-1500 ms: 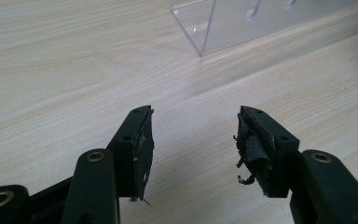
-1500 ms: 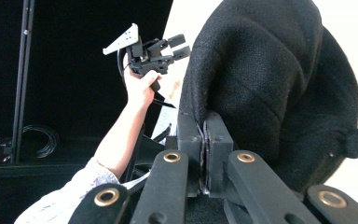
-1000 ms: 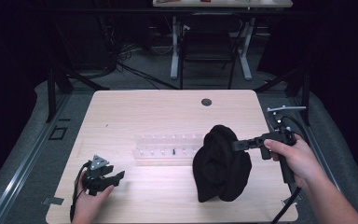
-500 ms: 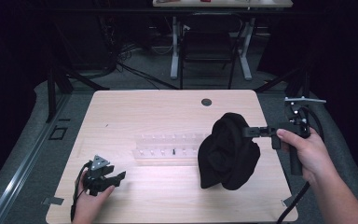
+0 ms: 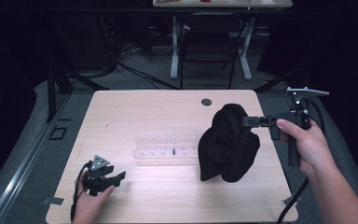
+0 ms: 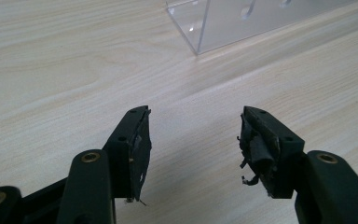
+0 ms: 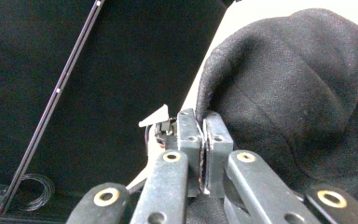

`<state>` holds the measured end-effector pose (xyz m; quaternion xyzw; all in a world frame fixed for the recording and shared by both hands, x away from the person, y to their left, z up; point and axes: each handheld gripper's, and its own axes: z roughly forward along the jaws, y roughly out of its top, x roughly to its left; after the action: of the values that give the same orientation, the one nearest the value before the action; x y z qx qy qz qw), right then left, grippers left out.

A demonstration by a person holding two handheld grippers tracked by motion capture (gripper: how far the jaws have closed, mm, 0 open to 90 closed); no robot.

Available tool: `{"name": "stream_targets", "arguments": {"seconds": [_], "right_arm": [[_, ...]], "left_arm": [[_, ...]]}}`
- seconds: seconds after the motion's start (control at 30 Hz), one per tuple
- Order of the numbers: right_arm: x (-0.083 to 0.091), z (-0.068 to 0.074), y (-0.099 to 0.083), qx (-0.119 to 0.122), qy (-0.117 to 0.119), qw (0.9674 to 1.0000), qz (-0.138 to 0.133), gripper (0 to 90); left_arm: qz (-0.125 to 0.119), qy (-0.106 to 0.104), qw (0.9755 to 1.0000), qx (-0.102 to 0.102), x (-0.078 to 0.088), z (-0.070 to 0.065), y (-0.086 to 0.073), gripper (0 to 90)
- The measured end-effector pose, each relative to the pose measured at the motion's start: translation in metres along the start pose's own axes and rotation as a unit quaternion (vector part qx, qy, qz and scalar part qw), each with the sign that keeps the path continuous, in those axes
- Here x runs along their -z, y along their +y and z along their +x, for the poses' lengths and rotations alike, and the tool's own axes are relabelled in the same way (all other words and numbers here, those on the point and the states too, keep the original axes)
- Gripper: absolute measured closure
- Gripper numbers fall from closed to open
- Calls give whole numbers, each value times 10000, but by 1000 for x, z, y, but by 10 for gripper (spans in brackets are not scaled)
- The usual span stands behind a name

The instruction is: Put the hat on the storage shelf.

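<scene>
Lifted higher since a second ago, the black cloth (image 5: 227, 144) is pinched by the right gripper (image 5: 248, 122); the left gripper (image 5: 116, 178), jaws just spread and empty, is kept well leftward

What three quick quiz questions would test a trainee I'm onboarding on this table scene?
1. True or false: the left claw is shut on the cloth.
2. Which claw holds the cloth? A) left B) right C) both
3. Fill in: the clear rack lies on the table to the ____ of the cloth in the high view.

Key: 1. False; its jaws stand open over bare wood. 2. B; it pinches an edge of the cloth, which hangs with its bottom at the table. 3. left.
</scene>
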<state>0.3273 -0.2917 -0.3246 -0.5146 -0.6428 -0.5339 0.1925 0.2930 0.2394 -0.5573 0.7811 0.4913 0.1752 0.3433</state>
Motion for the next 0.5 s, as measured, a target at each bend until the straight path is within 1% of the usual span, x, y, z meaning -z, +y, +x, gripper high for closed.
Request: {"name": "stream_targets", "arguments": {"seconds": [0.1, 0.13, 0.17, 0.23, 0.33, 0.47, 0.5], "right_arm": [[0, 6, 3, 31, 31, 10000, -72, 882], [0, 6, 3, 31, 31, 10000, -72, 882], [1, 8, 6, 97, 44, 9999, -35, 882], [2, 11, 8, 138, 42, 9999, -53, 882], [1, 15, 13, 129, 45, 9998, -132, 882], [-2, 16, 17, 148, 6, 9998, -128, 883], [-4, 16, 18, 116, 28, 9998, -170, 883]], "left_arm": [[-1, -9, 10000, 5, 0, 0, 0, 430], [2, -7, 10000, 1, 0, 0, 0, 430], [6, -11, 10000, 3, 0, 0, 0, 430], [7, -14, 10000, 16, 0, 0, 0, 430], [2, -16, 10000, 7, 0, 0, 0, 431], [-3, -19, 10000, 8, 0, 0, 0, 430], [0, -27, 10000, 23, 0, 0, 0, 430]]}}
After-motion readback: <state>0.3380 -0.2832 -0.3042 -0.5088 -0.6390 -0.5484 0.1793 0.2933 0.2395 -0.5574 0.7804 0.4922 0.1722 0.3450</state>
